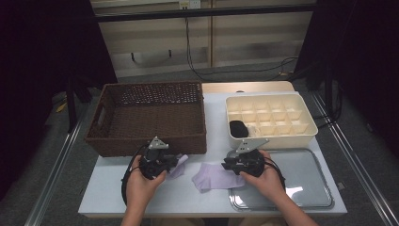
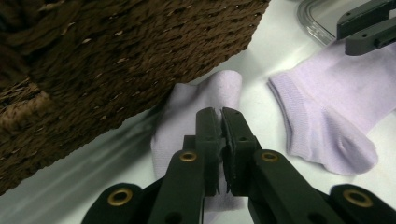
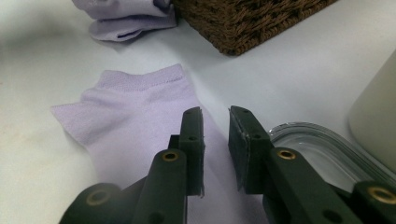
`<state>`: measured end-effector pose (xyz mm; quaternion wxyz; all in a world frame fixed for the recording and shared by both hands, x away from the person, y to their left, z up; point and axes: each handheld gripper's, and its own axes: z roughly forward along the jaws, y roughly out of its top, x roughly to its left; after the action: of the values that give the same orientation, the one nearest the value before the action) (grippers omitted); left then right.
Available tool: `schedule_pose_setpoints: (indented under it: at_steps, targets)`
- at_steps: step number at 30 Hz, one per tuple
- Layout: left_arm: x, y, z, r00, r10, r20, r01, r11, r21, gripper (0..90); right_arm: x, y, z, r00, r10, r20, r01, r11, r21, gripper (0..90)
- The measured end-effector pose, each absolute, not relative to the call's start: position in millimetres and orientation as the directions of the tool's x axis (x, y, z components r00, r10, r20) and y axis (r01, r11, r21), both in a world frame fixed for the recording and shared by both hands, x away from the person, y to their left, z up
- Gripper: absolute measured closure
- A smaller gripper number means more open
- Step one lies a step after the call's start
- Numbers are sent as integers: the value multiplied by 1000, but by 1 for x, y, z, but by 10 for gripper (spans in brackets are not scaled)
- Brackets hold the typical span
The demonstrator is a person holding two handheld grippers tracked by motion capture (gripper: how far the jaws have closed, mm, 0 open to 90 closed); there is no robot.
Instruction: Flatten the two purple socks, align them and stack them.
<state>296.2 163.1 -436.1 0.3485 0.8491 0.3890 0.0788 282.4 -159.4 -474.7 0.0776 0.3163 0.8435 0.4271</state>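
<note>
Your left gripper is clenched on a fold of the first lilac sock, which lies against the wicker basket at about seven o'clock on the table. Your right gripper has its jaws a narrow gap apart over the second sock, which lies flat with one end on the metal tray; whether they pinch fabric you cannot tell from here. Before lifting, get a full pinch of cloth, then raise slowly so that nothing snags on the tray rim.
</note>
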Motion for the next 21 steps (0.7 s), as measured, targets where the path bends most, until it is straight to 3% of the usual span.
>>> schedule_pose_setpoints:
  at_steps: [8,11,19,21]
  targets:
    - [297,162,-440,686,716,-131,605,-462,649,827,282,-159,-475,-789,598,141,466,433,771,747]
    - [298,161,-442,677,727,-118,607,-460,648,698,282,-159,-475,-789,597,142,467,434,770,747]
    - [302,164,-452,661,739,-133,630,-449,634,537,282,-159,-474,-790,597,139,465,436,771,747]
    - [302,164,-454,664,733,-146,637,-453,624,569,282,-159,-474,-791,597,138,463,436,771,747]
